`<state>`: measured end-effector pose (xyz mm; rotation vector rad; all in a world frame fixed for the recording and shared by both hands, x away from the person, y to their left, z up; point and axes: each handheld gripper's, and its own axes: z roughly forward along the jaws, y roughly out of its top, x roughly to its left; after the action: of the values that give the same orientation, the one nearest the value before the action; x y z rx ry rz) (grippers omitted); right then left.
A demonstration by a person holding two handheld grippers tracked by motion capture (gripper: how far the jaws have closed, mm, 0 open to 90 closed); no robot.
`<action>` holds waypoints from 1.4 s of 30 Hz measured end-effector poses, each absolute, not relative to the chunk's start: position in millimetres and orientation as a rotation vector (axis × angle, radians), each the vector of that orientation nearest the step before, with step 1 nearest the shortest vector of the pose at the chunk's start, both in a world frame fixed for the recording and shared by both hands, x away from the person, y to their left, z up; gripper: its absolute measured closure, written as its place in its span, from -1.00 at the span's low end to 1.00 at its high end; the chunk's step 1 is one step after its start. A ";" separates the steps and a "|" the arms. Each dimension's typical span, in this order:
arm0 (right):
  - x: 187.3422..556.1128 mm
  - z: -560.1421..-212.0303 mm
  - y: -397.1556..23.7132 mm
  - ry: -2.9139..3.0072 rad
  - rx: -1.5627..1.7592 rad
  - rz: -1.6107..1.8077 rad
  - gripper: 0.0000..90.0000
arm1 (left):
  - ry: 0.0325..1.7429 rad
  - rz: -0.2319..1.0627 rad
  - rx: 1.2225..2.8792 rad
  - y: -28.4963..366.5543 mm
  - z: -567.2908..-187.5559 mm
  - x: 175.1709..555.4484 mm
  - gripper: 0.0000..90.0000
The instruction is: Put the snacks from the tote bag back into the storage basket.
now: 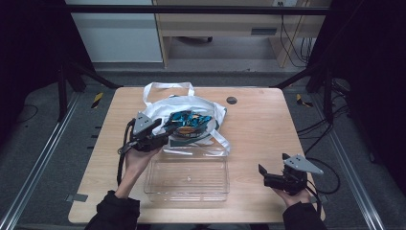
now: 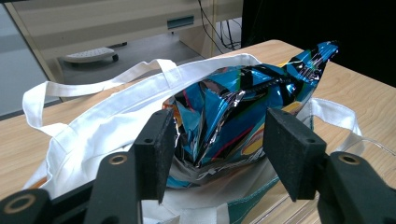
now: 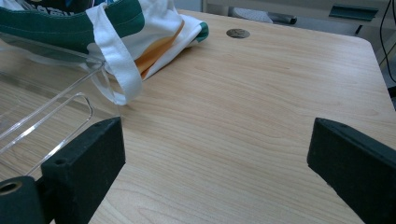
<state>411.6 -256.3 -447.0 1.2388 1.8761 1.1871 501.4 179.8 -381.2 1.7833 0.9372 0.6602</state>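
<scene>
High view: left claw spread around chip bag, possibly touching; right claw released, low.

A round dark grommet is set into the wooden table above centre; black cables are hung at upper right.

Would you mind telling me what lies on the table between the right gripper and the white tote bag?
In the right gripper view, bare wooden tabletop stretches from the open right gripper to the white tote bag; the clear plastic tray sits off to the side.
</scene>
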 end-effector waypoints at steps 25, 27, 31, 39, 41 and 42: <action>412.4 -447.9 -255.8 1.886 1.237 1.178 -0.90 | 0.958 0.631 1.796 172.2 -387.5 516.4 0.48; 412.3 -447.9 -255.6 1.888 1.240 1.179 -0.90 | 0.964 0.625 1.794 172.7 -387.2 517.3 0.56; 412.5 -448.1 -255.4 1.888 1.238 1.181 -0.90 | 0.973 0.619 1.796 173.2 -387.0 519.2 0.72; 412.6 -448.2 -255.6 1.889 1.239 1.181 -0.90 | 0.994 0.619 1.796 173.2 -387.3 520.2 0.95; 412.6 -448.2 -255.8 1.889 1.239 1.182 -0.90 | 0.997 0.614 1.796 173.3 -387.0 520.3 0.97; 412.7 -448.3 -255.9 1.889 1.239 1.182 -0.90 | 0.999 0.607 1.793 173.4 -386.9 520.6 0.97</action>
<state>412.7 -255.9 -448.3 1.2387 1.8892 1.1820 520.6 173.4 -386.9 1.7933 0.9994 0.6074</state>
